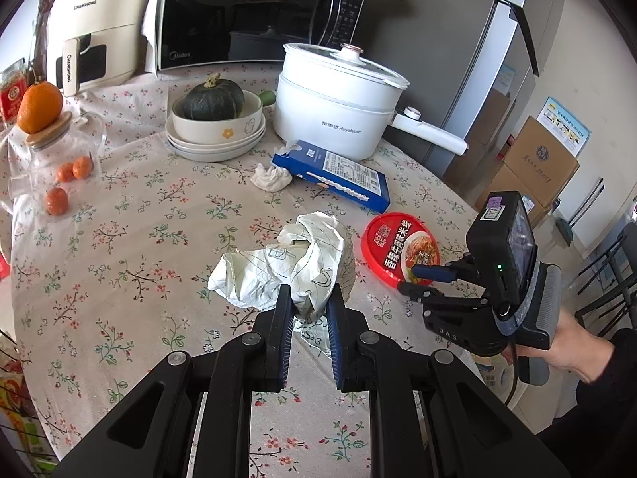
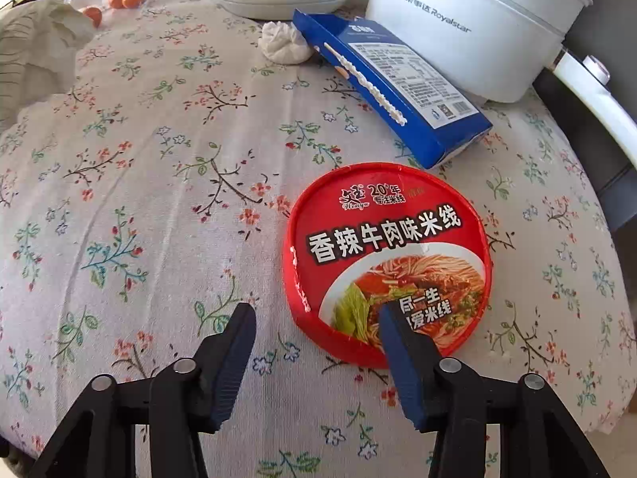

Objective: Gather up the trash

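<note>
1. The left gripper [image 1: 309, 298] has its two fingers clamped tight on a crumpled sheet of paper [image 1: 286, 267], pinching the near fold of it low over the flowered tablecloth [image 1: 119, 239]
2. The bulk of that paper bulges out ahead of the fingers and to their left
3. Over on the right, the right gripper [image 2: 316, 312] stands wide apart and holds nothing
4. Its right finger hangs over the near edge of the red noodle lid [image 2: 388, 255], while its left finger sits over bare cloth just beside the lid; whether the finger touches the lid cannot be told
5. The lid lies flat, printed side up, close to the table's right edge
6. Just beyond it rests a blue carton [image 2: 392, 87] lying on its side
7. A wadded tissue [image 2: 282, 46] sits touching the carton's far end
8. Behind the carton stands a white cooking pot [image 1: 338, 107] with its lid on
9. To the pot's left, a dark green squash [image 1: 213, 99] rests in a bowl [image 1: 217, 127] on stacked plates
10. A black microwave [image 1: 254, 12] backs the table
</note>
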{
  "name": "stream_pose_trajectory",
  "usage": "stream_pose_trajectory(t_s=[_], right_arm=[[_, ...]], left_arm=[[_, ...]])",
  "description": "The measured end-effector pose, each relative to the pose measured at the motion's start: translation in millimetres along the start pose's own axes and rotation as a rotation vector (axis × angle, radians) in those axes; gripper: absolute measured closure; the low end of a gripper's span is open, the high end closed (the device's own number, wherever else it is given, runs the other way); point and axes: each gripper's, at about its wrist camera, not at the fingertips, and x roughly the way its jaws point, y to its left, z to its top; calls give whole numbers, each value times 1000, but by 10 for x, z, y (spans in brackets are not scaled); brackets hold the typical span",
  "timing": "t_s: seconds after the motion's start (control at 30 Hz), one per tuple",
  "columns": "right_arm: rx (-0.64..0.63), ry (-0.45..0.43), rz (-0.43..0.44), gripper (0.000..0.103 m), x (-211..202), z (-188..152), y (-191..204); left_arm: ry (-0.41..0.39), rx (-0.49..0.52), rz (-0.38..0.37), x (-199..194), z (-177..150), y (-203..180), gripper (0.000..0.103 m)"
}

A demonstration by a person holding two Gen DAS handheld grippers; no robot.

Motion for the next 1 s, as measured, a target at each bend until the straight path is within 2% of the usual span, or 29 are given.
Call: stream_pose_trajectory(t_s=[0.07, 0.2, 0.33, 0.43, 0.63, 0.83, 1.0], right_arm=[[-21, -16, -23, 84, 25, 33, 31], [-127, -32, -79, 92, 61, 2, 204], [-85, -28, -19, 102, 29, 27, 126], [-34, -21, 24, 102, -16, 23, 47], [41, -48, 45, 102, -245, -6, -95], [87, -75, 19, 102, -544, -112, -232], [126, -78, -3, 102, -793, -311, -384]], left_arm=[[1, -5, 3, -9, -7, 50, 86], [12, -15, 7, 4, -14, 121, 86], [11, -28, -2, -11, -10, 134, 86], [6, -21, -5, -25, -10, 105, 86], [17, -12, -30, 4, -15, 31, 86], [33, 20, -76, 70, -15, -219, 86], [65, 67, -134, 180, -57, -589, 86]])
